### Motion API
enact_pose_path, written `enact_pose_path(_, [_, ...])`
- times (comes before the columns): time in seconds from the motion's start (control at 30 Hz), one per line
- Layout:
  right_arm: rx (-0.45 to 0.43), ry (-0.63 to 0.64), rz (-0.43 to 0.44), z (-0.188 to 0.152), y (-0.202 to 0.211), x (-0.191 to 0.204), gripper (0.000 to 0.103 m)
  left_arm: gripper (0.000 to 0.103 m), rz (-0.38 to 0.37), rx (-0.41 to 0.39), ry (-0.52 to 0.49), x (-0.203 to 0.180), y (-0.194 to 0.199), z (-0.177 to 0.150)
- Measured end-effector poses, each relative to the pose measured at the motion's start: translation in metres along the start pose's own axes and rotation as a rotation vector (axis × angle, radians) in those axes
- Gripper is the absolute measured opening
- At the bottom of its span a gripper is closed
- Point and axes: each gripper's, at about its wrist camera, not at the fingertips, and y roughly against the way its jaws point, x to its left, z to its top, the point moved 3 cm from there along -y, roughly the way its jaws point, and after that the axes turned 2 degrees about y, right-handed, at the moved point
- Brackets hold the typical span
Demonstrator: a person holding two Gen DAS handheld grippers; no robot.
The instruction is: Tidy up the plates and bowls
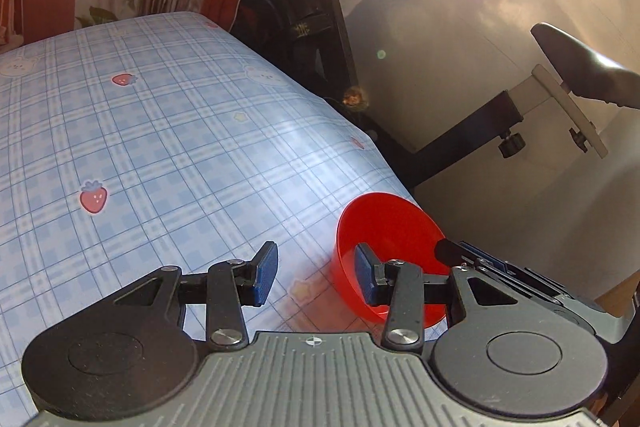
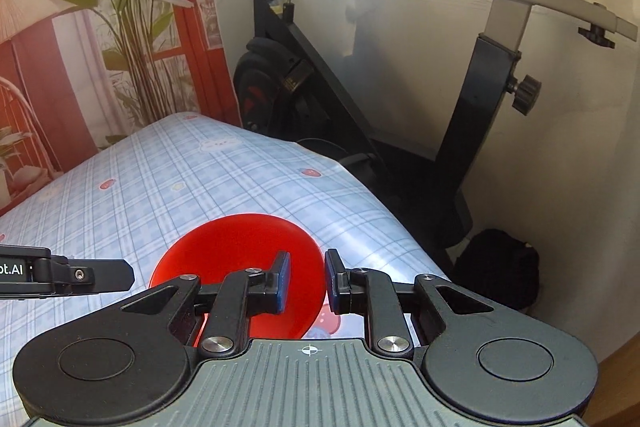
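The left gripper (image 1: 316,277) hangs with fingers spread and nothing between them, left of the red bowl (image 1: 390,239). The bowl is tilted, its empty hollow facing that gripper, at the tablecloth's (image 1: 160,131) right edge. The right gripper (image 2: 306,281) pinches the bowl's (image 2: 236,251) near-right rim

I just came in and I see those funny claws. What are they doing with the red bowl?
A person is holding two grabber tools over a table with a blue checked cloth. The right gripper has its fingers pinched on the rim of a red bowl, which sits near the table's edge. The left gripper is open and holds nothing; it hovers right beside the bowl. No other plates or bowls are in view. An exercise bike stands behind the table.
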Motion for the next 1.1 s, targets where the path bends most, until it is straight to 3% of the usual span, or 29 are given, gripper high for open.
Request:
enact_pose_path(0.37, [-0.012,-0.028,-0.005,0.000,0.003,-0.008,0.018,0.044,-0.023,0.025,0.001,-0.011,-0.013,-0.002])
enact_pose_path(0.5, [0.025,-0.049,0.021,-0.006,-0.003,-0.010,0.018,0.044,-0.018,0.040,-0.013,-0.015,-0.017,-0.004])
enact_pose_path(0.67, [0.030,-0.052,0.036,-0.009,-0.003,-0.007,0.011,0.042,-0.024,0.048,-0.005,-0.013,-0.022,-0.008])
enact_pose_path(0.73, [0.031,-0.053,0.049,-0.010,-0.001,-0.005,0.008,0.033,-0.038,0.037,0.003,-0.011,-0.021,-0.010])
enact_pose_path(0.77, [0.034,-0.052,0.059,-0.010,0.000,-0.004,0.008,0.019,-0.048,0.038,0.001,-0.011,-0.020,-0.011])
enact_pose_path(0.8, [0.035,-0.050,0.064,-0.011,0.001,-0.002,0.007,0.015,-0.050,0.041,-0.004,-0.011,-0.019,-0.012])
enact_pose_path(1.1, [0.053,-0.026,0.136,-0.008,0.011,0.030,0.008,0.015,0.038,-0.024,-0.013,0.001,0.021,-0.019])
